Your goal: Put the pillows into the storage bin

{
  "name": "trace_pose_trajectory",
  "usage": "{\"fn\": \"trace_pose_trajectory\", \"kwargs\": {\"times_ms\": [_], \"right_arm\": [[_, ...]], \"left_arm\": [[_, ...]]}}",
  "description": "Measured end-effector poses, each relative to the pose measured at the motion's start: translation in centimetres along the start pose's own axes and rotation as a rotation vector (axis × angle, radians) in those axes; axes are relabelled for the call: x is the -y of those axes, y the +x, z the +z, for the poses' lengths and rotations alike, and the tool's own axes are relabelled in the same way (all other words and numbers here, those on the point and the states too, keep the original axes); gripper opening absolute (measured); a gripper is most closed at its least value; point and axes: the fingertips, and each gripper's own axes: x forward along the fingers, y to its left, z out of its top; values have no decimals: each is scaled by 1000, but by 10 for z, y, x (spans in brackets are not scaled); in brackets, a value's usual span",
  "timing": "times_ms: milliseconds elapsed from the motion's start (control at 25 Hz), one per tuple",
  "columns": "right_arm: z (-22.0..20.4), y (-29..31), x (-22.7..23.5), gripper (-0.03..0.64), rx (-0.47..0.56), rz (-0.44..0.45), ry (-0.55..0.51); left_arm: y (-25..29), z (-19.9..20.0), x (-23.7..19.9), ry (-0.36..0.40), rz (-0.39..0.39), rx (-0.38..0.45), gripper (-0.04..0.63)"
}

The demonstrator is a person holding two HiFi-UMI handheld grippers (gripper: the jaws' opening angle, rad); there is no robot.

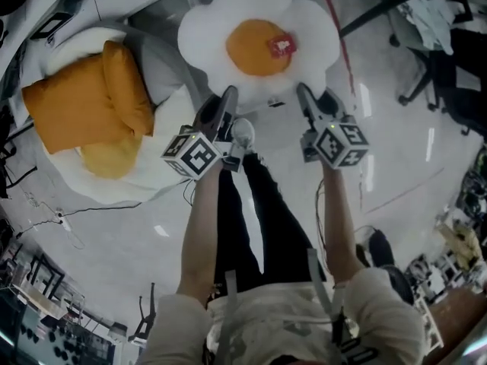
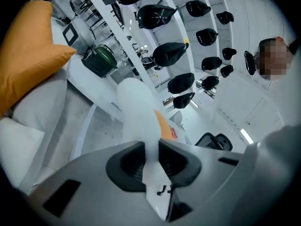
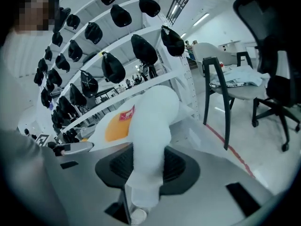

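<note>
both grippers are clamped on the egg pillow [image 1: 259,40], which hangs out in front of me above the floor. the left gripper [image 1: 226,101] is pinched narrow on a thin white petal edge. the right gripper [image 1: 308,97] is set wider, on a fat lobe. the pillow isn't in the bin yet. the bin wall [image 1: 169,71], as far as i can tell, is off to my left, with an orange pillow [image 1: 84,101] and a second egg pillow [image 1: 114,162] piled there.

risks as i see them:
- the left bite is shallow, so a quick swing sideways could pull the petal out and leave the pillow dangling from the right side only
- the pile looks high, so a drop on top may roll off the orange pillow and over the rim
- releasing one side early would twist it
</note>
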Motion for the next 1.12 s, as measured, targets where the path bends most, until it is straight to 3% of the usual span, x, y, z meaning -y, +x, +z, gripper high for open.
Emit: {"fn": "trace_pose_trajectory", "kwargs": {"times_ms": [240, 360, 400, 480, 560, 680, 880, 1000, 1120], "right_arm": [[1, 11, 26, 141, 32, -27, 44], [-1, 22, 54, 298, 52, -136, 61], [-4, 26, 63, 311, 38, -175, 60], [-10, 33, 68, 311, 4, -193, 60], [-11, 43, 59, 311, -17, -158, 53], [-13, 59, 35, 311, -41, -89, 12], [-17, 92, -21, 311, -77, 15, -20], [-12, 124, -76, 311, -106, 100, -79], [-6, 167, -145, 310, -148, 199, -219]], "left_arm": [[32, -3, -9, 11, 27, -62, 71], [45, -10, -33, 72, 151, -129, 170], [48, -14, -40, 98, 190, -164, 227], [48, -22, -51, 131, 226, -214, 239], [46, -24, -60, 97, 239, -223, 247], [33, -19, -79, 19, 271, -184, 247], [-9, 13, -115, -37, 343, -87, 247], [-53, 48, -150, -116, 410, 27, 247], [-108, 83, -193, -265, 459, 200, 247]]}}
